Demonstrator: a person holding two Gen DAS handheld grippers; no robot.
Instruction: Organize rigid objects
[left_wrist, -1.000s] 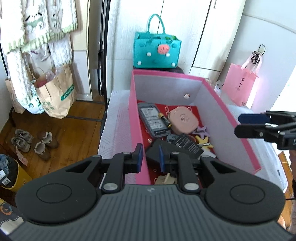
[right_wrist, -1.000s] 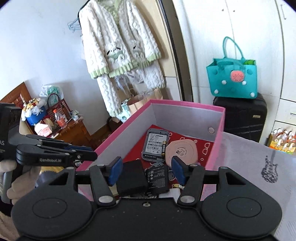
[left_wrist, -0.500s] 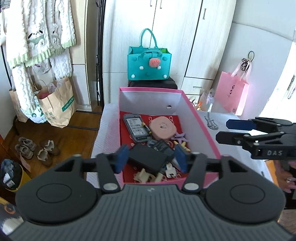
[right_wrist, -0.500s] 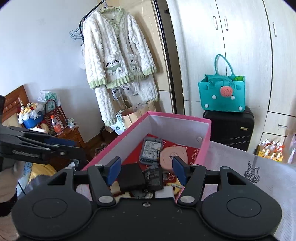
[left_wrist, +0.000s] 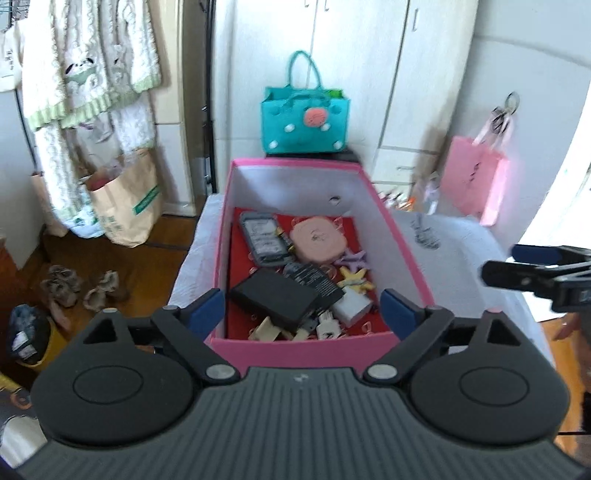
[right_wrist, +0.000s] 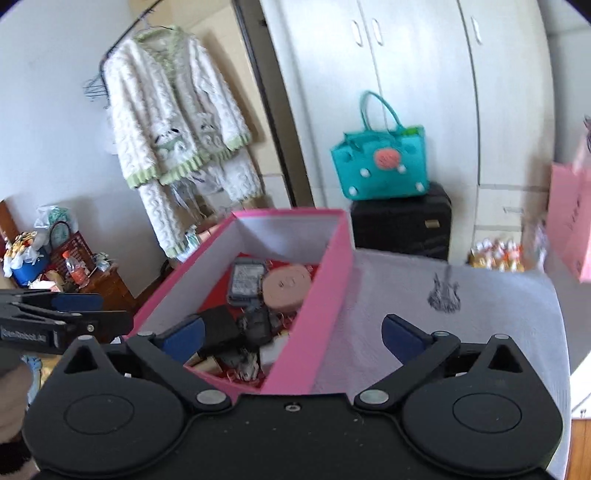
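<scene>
Both grippers are opening with nothing between the fingers: left gripper (left_wrist: 303, 310) is facing the pink box (left_wrist: 314, 350) squarely, box lying lengthwise ahead; right gripper (right_wrist: 291, 334) is straddling its right wall.

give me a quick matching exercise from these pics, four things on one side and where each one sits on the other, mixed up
Things:
1. teal bag
2. round pink case
3. brown paper bag
4. white knitted jacket

Places:
A. on the floor, left of the pink box
B. hanging on a rack by the wall
C. on top of the black suitcase
D. inside the pink box, towards its far end

Pairs: 1-C, 2-D, 3-A, 4-B
</scene>
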